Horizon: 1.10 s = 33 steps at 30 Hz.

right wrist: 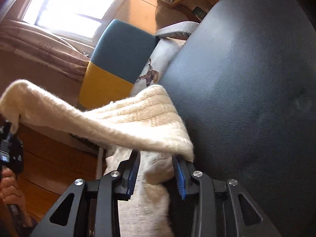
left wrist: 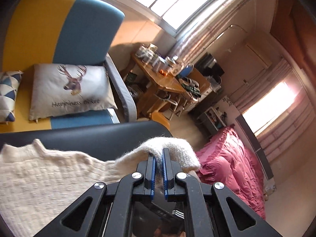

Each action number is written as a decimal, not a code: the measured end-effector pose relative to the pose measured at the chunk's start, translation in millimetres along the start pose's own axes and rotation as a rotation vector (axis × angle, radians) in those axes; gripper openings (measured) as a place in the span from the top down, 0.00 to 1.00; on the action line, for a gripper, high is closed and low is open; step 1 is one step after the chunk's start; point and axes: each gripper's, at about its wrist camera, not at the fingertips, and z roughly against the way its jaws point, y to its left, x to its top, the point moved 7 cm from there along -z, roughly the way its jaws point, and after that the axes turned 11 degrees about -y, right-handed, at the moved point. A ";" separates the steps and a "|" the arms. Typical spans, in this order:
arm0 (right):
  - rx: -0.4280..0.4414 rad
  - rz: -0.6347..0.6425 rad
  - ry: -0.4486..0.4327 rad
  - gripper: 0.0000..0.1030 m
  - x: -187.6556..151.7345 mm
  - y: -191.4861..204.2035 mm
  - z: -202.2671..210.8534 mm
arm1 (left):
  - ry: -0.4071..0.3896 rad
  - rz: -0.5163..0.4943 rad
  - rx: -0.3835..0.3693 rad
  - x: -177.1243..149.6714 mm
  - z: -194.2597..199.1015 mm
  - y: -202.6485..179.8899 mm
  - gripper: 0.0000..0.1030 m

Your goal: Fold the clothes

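Bright window point(left wrist: 167, 2) far ahead of me, second window point(left wrist: 276, 106) right, both blown out. Blue-yellow sofa point(left wrist: 59, 29) far left with deer pillow point(left wrist: 71, 90). Cluttered wooden table point(left wrist: 164, 79) mid-room. Pink quilt point(left wrist: 231, 164) near right. Dark tabletop point(right wrist: 246, 79) below me.

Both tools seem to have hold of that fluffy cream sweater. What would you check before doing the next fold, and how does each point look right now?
1. Left tool clamped on the cream sweater: ok, fingers nearly closed on a fold of knit.
2. Right tool gripping: cannot tell; knit sits between wide-apart fingers.
3. Edge stretched between the tools: ok, slight sag.
4. Dark table free ahead: ok.
5. Sweater body on the table: ok in the left view.
6. Sleeves' position: cannot tell.
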 end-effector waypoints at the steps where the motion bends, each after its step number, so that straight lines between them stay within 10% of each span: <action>1: 0.017 -0.023 0.000 0.67 -1.1 5.1 -3.1 | -0.022 0.006 -0.001 6.3 10.3 6.6 0.94; 13: 0.009 -0.071 0.070 0.64 -37.5 39.6 -50.5 | -0.156 0.000 0.067 41.8 120.2 96.0 0.94; 20: -0.153 0.174 0.099 0.64 -53.8 38.9 -52.6 | -0.055 0.088 0.269 -22.9 137.0 221.1 0.94; 25: 0.015 0.001 0.135 0.59 -57.7 38.9 -34.5 | 0.042 0.198 0.374 -96.0 139.3 305.7 0.94; 27: 0.086 -0.127 0.121 0.42 -54.6 37.3 -32.1 | 0.059 0.263 0.394 -120.7 138.8 330.1 0.94; 33: 0.106 -0.295 0.096 0.32 -50.6 33.3 -45.5 | 0.036 0.534 0.319 -152.0 146.9 362.1 0.88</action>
